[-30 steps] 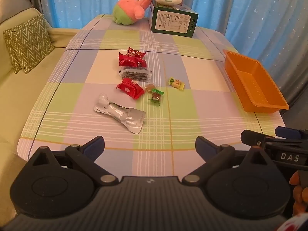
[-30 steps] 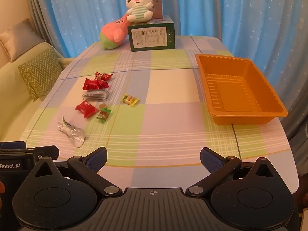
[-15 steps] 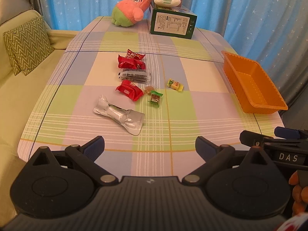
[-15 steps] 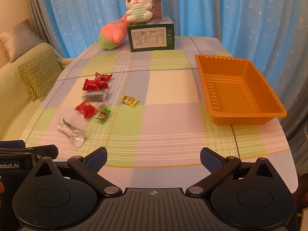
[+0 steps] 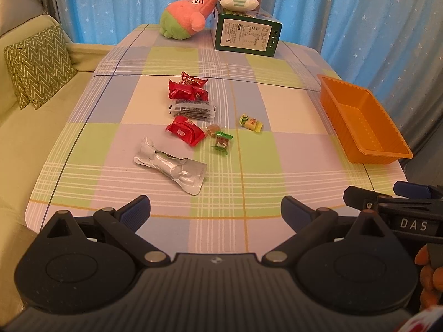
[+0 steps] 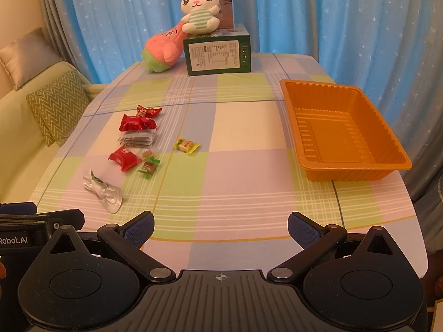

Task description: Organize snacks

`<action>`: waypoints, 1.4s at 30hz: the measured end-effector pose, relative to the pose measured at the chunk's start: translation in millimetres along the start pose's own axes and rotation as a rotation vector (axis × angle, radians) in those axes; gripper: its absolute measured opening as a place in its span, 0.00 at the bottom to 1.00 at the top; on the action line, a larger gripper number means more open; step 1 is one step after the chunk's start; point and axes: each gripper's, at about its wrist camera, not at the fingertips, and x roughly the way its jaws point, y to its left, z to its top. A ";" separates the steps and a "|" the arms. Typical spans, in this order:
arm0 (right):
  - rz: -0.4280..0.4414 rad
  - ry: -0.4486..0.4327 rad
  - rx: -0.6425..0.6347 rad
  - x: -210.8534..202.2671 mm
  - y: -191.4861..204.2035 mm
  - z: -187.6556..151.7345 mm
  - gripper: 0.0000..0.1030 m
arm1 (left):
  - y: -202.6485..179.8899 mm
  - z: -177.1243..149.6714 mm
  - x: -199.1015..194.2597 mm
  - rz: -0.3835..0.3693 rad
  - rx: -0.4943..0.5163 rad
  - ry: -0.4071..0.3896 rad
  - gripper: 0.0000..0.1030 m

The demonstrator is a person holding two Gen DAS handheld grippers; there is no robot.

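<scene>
While both grippers hang over the near edge of the checked table (image 6: pixel 243 127), neither has hold of anything. Low in the left wrist view, the left gripper (image 5: pixel 216 207) stands with its jaws spread wide, bare cloth between the blue pads. Low in the right wrist view, the right gripper (image 6: pixel 220 225) is equally wide apart and empty; part of it also shows at the lower right of the left wrist view.

Snacks lie loose in a cluster at centre frame of the left wrist view, left of centre in the right wrist view. Nearest the grippers is a silver pouch (image 5: pixel 173 166), lying flat. Above it in frame sits a red packet (image 5: pixel 186 130), with a small brown candy (image 5: pixel 212 130) just beside it and a green candy (image 5: pixel 222 142) close below that. A yellow candy (image 5: pixel 250 123) lies apart, to the right of the cluster. Higher in frame come a dark clear-wrapped pack (image 5: pixel 192 108) and then two more red packets (image 5: pixel 188 88), touching or overlapping each other.

An orange tray (image 6: pixel 387 163) sits at the right of frame, well apart from the snacks, with nothing in it.

At the top of frame stand a green box (image 6: pixel 218 55), a white plush (image 6: pixel 199 13) on top of it and a pink plush (image 6: pixel 163 51) leaning beside it.
</scene>
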 end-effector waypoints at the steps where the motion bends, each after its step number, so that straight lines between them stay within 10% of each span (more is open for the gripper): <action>1: 0.000 0.001 0.000 0.1 -0.1 0.1 0.99 | 0.2 0.3 -0.3 -0.001 0.000 0.000 0.97; 42: -0.004 -0.001 -0.005 -1.6 0.3 2.7 0.99 | 0.7 3.3 -2.7 -0.003 -0.007 -0.010 0.97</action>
